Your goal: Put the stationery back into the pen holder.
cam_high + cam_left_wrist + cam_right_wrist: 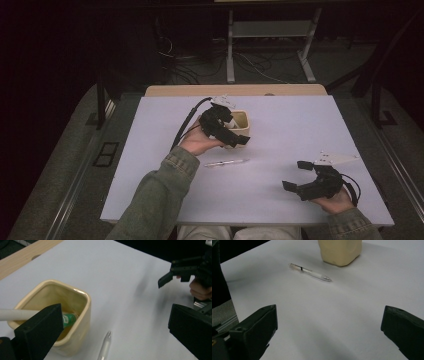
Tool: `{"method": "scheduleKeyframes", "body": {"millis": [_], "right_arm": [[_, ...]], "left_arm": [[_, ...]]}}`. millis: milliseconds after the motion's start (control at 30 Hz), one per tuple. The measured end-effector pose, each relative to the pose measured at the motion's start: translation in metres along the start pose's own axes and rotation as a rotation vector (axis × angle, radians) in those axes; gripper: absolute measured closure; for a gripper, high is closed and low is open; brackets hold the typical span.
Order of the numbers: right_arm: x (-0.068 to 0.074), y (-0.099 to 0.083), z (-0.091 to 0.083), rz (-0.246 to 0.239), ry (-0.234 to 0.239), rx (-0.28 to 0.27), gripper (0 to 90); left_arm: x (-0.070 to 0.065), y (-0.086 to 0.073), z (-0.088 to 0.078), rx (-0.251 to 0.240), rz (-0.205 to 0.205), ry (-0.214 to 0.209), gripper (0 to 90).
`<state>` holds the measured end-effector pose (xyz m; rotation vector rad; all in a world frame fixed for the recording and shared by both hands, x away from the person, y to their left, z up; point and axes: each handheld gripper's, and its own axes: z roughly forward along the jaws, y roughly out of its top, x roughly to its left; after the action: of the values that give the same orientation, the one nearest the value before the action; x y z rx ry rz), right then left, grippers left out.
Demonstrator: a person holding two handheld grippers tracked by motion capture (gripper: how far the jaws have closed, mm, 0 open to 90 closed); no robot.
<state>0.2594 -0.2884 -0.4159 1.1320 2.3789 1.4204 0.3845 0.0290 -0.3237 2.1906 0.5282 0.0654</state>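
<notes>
1. So, using the cream square cup (241,121) as the landmark: it sits on the white table (280,135) toward the far side, a bit left of centre.
2. Inside the cup there's a white marker with a green band (68,318), leaning against the rim and sticking out past it.
3. The left gripper (231,131) hovers right at the near-left side of the cup. Its fingers are spread wide with nothing between them, and one finger (41,331) sits in front of the cup's wall in the left gripper view.
4. A clear-and-white pen (226,163) lies flat on the table just on the near side of the cup, apart from it and not touched by anything.
5. The right gripper (299,176) is well away from the cup, toward the near-right corner of the table, pointing back toward the pen and cup. Its fingers (255,327) are wide open too, holding nothing, just bare table between them.
6. A green jacket sleeve (155,200) comes in on the near side of the cup.
</notes>
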Motion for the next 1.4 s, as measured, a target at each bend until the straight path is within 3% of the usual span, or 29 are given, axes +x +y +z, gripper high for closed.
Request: {"method": "scheduleKeyframes", "body": {"millis": [267, 767, 1400], "right_arm": [[-0.001, 0.0, -0.001, 0.002, -0.008, -0.007, 0.4], [-0.003, 0.002, -0.005, 0.018, -0.013, -0.058, 0.4], [-0.001, 0.002, -0.002, 0.008, 0.005, -0.036, 0.4]], "left_arm": [[-0.007, -0.011, 0.002, 0.037, 0.05, 0.006, 0.0], [-0.017, -0.03, 0.013, 0.088, 0.087, -0.045, 0.0], [-0.024, -0.045, 0.037, 0.2, 0.144, -0.085, 0.0]]}}
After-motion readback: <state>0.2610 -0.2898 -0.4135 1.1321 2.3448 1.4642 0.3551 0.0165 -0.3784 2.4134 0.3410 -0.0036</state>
